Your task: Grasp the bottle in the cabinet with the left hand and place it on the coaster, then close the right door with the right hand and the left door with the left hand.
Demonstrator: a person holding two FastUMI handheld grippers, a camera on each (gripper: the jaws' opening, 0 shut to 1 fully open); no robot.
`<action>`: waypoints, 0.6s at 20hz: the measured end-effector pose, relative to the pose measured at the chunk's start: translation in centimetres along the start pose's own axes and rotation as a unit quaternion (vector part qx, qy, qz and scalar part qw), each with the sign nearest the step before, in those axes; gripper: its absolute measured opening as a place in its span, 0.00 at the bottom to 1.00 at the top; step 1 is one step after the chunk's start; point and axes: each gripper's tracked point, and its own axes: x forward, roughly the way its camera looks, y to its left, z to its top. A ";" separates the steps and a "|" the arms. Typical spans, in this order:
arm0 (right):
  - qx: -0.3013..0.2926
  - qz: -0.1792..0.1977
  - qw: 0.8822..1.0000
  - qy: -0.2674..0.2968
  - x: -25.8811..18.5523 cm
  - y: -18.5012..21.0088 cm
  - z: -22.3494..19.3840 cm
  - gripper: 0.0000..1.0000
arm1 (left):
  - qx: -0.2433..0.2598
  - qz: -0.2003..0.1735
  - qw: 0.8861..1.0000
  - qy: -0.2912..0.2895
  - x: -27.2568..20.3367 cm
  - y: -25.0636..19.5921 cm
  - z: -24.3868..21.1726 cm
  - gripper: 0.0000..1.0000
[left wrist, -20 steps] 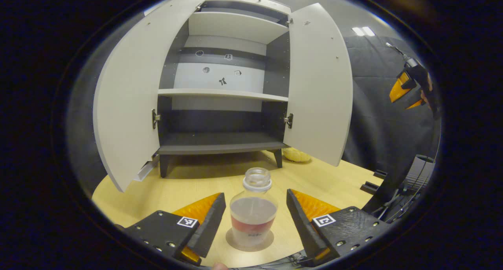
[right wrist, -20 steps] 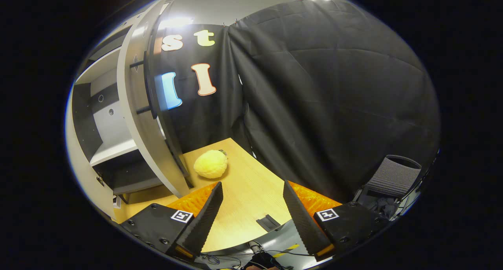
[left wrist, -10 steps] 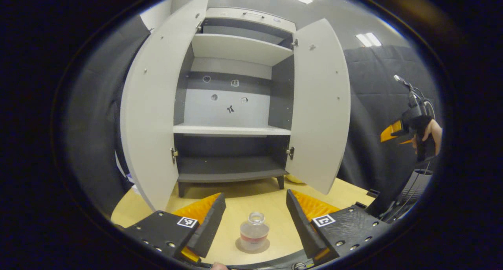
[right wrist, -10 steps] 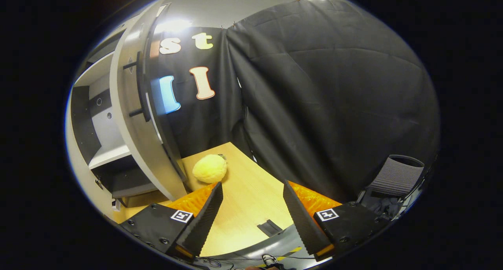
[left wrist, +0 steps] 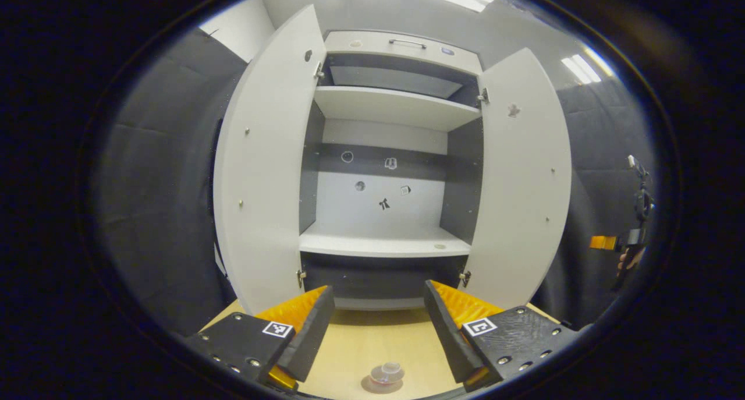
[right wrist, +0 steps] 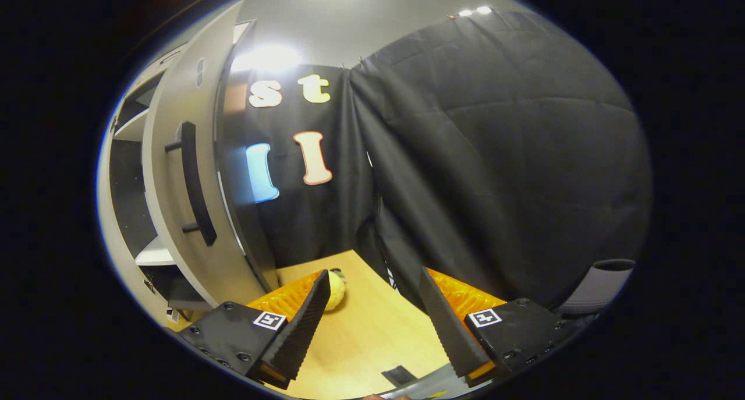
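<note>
**Bottle on the coaster, both cabinet doors open**

Left gripper view: the left gripper has its two fingers spread wide with nothing between them, held high above the table. Far below, at the bottom edge, the bottle stands on the round coaster, seen almost from above; its mouth is uncapped, and a reddish band shows through its clear wall. Beyond stands the cabinet. Its left door and right door are both swung open, and the visible shelves hold nothing; only small stickers mark the back panel. At the far right edge the right gripper shows small, with a hand on it.

A second ago the bottle sat large between the left fingers, close to the camera. Now it is tiny and low, and the cabinet's top drawer front has come into sight: the left gripper has risen and drawn back from it.

Right gripper view: the right gripper is also spread and empty. The right door stands edge-on at the left, its black handle facing the camera. A yellow plush item lies on the table, partly hidden behind the left finger.

Compared with a second ago, the door handle looks larger and nearer, and the plush item has slid lower, behind the finger.
</note>
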 end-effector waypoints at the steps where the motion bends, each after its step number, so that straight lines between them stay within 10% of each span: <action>1: -0.007 0.021 1.000 -0.013 0.5 0.7 1.3 0.98 | -0.004 0.006 1.000 -0.006 0.4 0.0 1.2 0.90; 12: -0.025 0.240 0.970 -0.034 5.5 10.5 8.5 0.98 | 0.001 0.121 0.992 -0.042 -0.4 1.9 8.0 0.96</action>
